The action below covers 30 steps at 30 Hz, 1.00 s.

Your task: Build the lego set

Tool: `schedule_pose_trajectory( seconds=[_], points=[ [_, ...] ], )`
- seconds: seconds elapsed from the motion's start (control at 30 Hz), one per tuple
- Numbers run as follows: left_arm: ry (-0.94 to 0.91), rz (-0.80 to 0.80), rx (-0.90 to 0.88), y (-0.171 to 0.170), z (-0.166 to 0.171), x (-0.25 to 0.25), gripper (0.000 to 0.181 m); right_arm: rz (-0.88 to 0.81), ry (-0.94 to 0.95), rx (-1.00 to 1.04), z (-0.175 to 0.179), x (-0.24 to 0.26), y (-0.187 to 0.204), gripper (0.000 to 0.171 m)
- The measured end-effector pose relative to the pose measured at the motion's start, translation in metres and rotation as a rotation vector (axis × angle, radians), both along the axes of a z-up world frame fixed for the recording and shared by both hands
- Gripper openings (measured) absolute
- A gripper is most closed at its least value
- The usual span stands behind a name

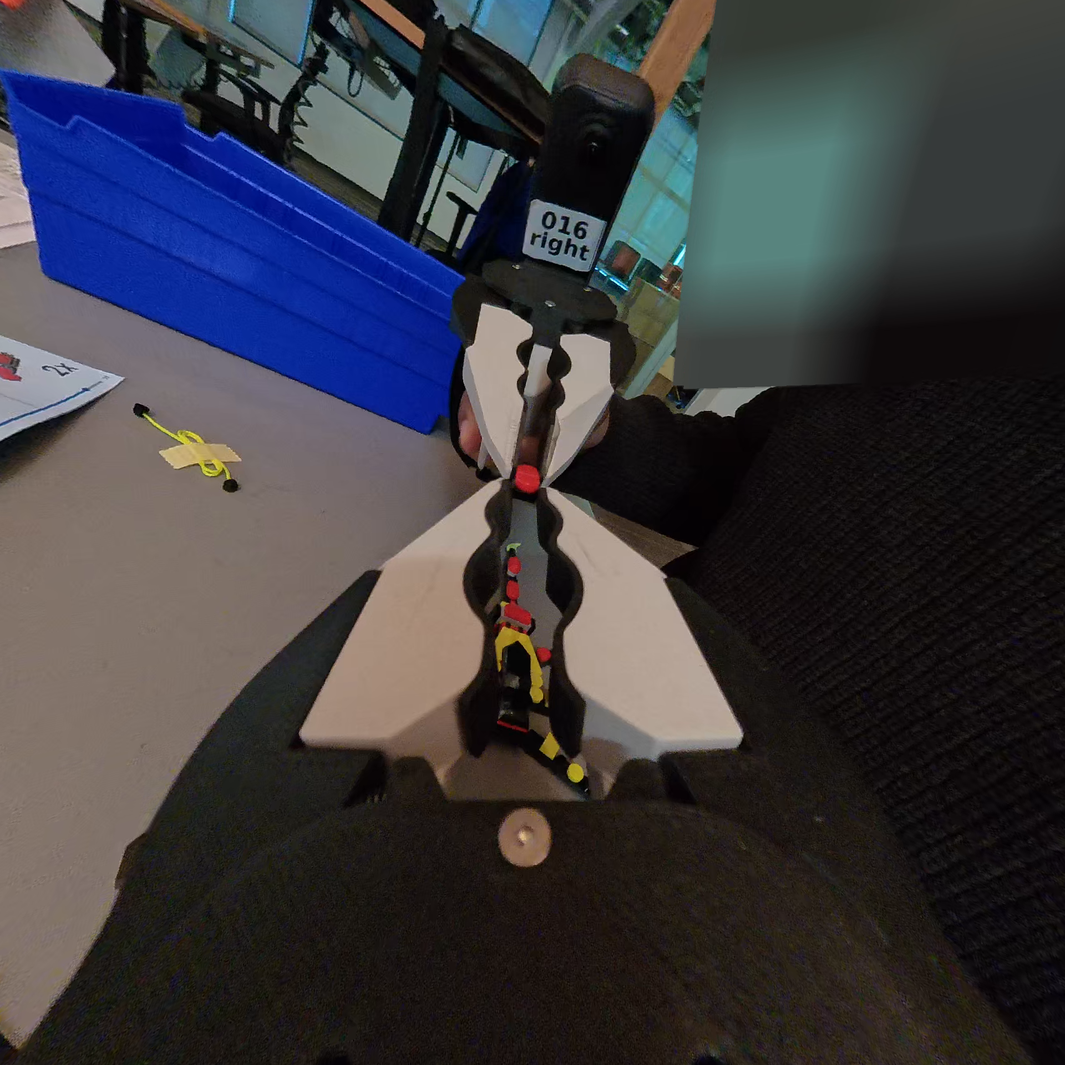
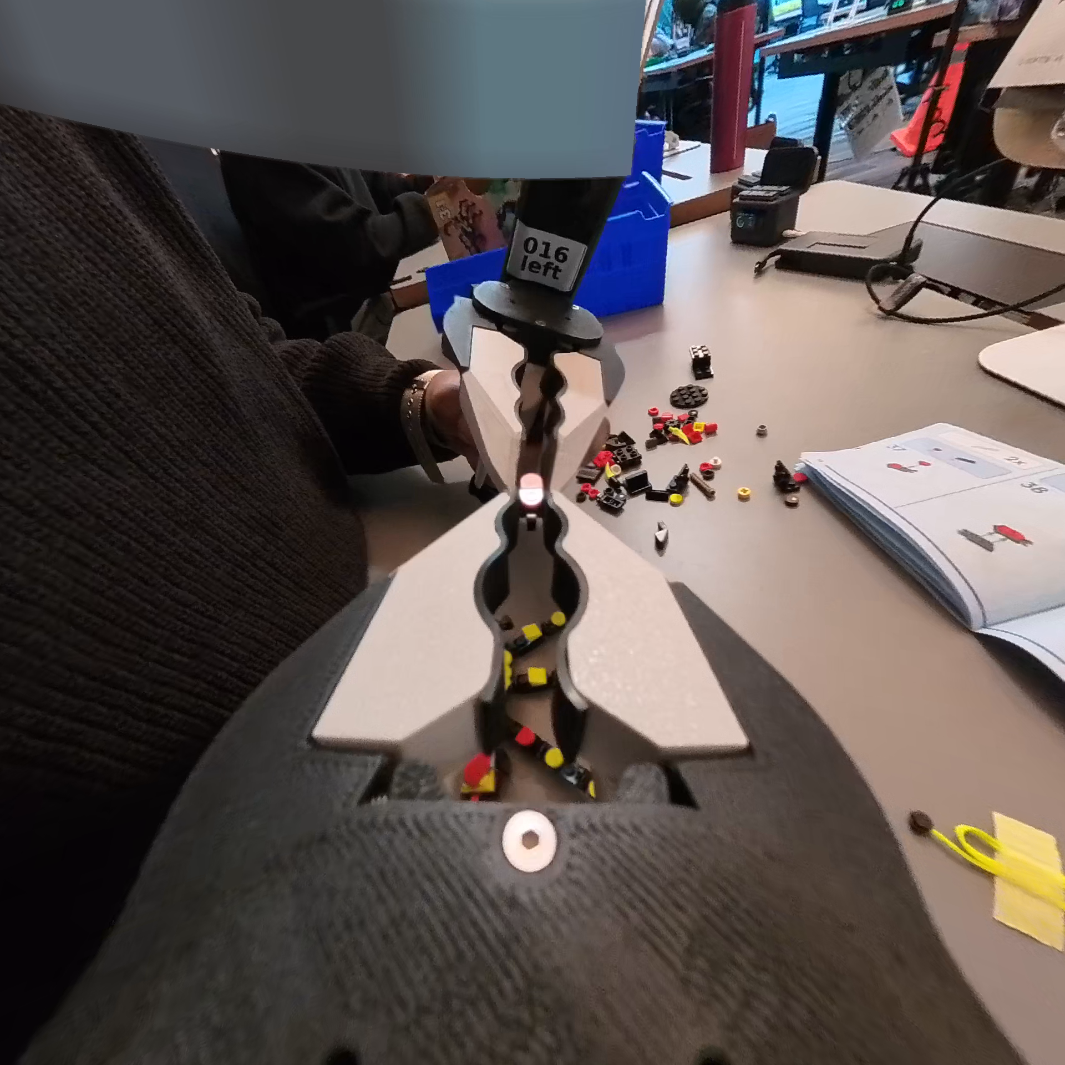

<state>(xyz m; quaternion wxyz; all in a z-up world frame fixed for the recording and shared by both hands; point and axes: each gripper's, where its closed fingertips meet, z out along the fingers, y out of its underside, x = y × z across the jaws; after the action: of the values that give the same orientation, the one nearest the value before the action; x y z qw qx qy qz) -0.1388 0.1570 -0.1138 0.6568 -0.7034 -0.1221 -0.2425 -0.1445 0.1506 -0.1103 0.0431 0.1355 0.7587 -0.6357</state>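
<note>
My left gripper (image 1: 524, 488) and my right gripper (image 2: 529, 507) meet tip to tip above the grey table, both shut. A small red round piece (image 1: 525, 478) sits where the tips meet and shows glare-lit in the right wrist view (image 2: 530, 493). The left fingertips pinch it. A tiny black piece (image 2: 529, 520) just under it sits between the right fingertips. The right gripper (image 1: 527, 468) shows opposite in the left wrist view, and the left gripper (image 2: 533, 474) shows opposite in the right wrist view. A yellow, red and black partly built model (image 1: 516, 663) (image 2: 530, 651) lies on the table below, seen through the finger gaps.
Loose black, red and yellow pieces (image 2: 651, 461) and a black round plate (image 2: 688, 396) lie beyond the grippers. An open instruction booklet (image 2: 951, 518) (image 1: 40, 380) lies nearby. A blue bin (image 1: 230, 259) (image 2: 634, 259), a taped yellow cord (image 1: 196, 455) (image 2: 1014, 864) and cables (image 2: 899, 288) are on the table. A dark sleeve (image 2: 346, 369) is close by. My two grippers' fingertips are within a few centimetres of each other.
</note>
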Motion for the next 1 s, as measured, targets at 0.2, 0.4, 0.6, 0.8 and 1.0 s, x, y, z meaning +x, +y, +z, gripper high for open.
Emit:
schedule_pose_trajectory(
  seconds=[0.2,0.4,0.6,0.8,1.0],
  points=[
    [0.038,0.001,0.007,-0.0012,0.0037,0.0010,0.006,0.005,0.019,-0.023,0.0031,0.0010,-0.0011,0.006],
    [0.107,-0.005,-0.031,-0.0002,-0.0003,0.0045,0.006,0.031,0.013,-0.002,-0.0008,0.0046,-0.0007,0.006],
    [0.230,0.037,-0.072,0.0012,-0.0024,0.0040,0.006,0.034,-0.022,0.012,-0.0028,0.0042,0.0004,0.005],
    [0.358,0.100,-0.117,0.0037,-0.0033,0.0017,0.006,0.022,-0.061,0.026,-0.0032,0.0017,0.0026,0.005],
    [0.394,0.132,-0.130,0.0039,-0.0037,-0.0013,0.006,-0.008,-0.054,0.047,-0.0036,-0.0013,0.0027,0.005]
  ],
)
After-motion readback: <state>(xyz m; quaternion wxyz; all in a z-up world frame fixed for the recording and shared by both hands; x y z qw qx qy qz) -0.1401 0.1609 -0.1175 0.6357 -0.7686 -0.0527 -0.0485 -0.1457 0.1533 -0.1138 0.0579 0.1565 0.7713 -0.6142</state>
